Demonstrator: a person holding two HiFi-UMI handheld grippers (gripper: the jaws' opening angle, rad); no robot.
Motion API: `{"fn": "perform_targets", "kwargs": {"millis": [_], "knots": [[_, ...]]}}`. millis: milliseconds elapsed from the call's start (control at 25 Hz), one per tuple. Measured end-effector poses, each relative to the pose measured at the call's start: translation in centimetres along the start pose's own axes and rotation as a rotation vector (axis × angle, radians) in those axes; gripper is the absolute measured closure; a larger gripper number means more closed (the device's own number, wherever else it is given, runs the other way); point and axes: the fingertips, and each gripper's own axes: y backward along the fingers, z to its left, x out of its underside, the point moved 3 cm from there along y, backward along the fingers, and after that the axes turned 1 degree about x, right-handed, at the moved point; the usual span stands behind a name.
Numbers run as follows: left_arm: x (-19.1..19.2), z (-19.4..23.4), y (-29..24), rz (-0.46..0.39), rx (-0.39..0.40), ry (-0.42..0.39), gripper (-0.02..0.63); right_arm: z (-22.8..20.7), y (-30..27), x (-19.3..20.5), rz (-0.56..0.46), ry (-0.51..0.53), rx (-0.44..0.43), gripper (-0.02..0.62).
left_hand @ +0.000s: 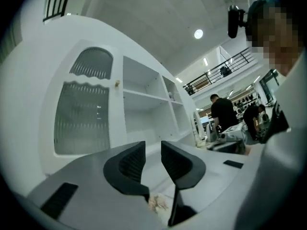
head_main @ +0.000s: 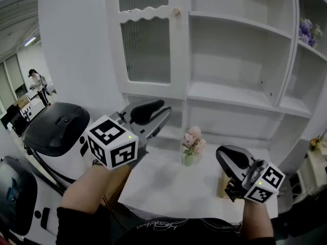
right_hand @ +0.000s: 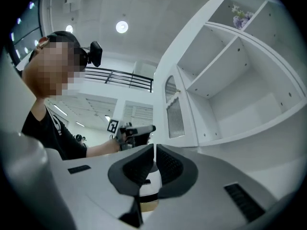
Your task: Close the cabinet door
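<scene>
the white cabinet [head_main: 284, 50] filled the wall ahead, open shelves on its right. the cabinet door [head_main: 148, 50], ribbed glass, stood over its left bay, knob [head_main: 176, 11] at the door's right edge. below lay the white bench [head_main: 168, 185], with a black-and-white machine [head_main: 51, 131] beside it. my left hand-held gripper [head_main: 162, 108] hung released and empty below the door. my right hand-held gripper [head_main: 220, 156] was clenched on nothing. pink flowers [head_main: 192, 144] stood between them.
</scene>
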Motion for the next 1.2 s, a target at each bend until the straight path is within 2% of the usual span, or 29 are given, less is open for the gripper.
{"fn": "perform_targets", "kwargs": {"millis": [200, 320, 440, 560, 640, 760, 920, 1200], "knots": [[7.8, -7.4, 7.6, 0.075, 0.116, 0.129, 0.539, 4.7, -1.0, 2.7, -0.005, -0.071, 0.002, 0.548], [11.7, -10.3, 12.0, 0.037, 0.123, 0.279, 0.569, 8.3, -1.6, 4.9, 0.026, -0.064, -0.003, 0.548], [14.7, -12.0, 14.9, -0.006, 0.08, 0.392, 0.569, 11.6, -1.6, 7.6, 0.096, -0.031, 0.005, 0.548], [15.8, -12.9, 16.9, -0.023, 0.006, 0.377, 0.571, 13.8, -1.4, 9.8, 0.126, -0.047, 0.037, 0.548], [16.0, -13.8, 17.7, -0.027, -0.015, 0.375, 0.571, 14.5, -0.9, 11.3, 0.149, -0.056, 0.089, 0.548], [16.4, -15.3, 18.5, -0.012, -0.009, 0.408, 0.571, 15.8, -0.3, 13.4, 0.192, -0.063, 0.125, 0.548], [16.7, -16.7, 19.2, 0.003, 0.004, 0.425, 0.571, 16.9, 0.3, 14.9, 0.204, -0.129, 0.139, 0.548], [17.2, -17.2, 19.0, 0.006, 0.025, 0.488, 0.571, 17.4, 0.9, 15.0, 0.204, -0.115, 0.15, 0.549]]}}
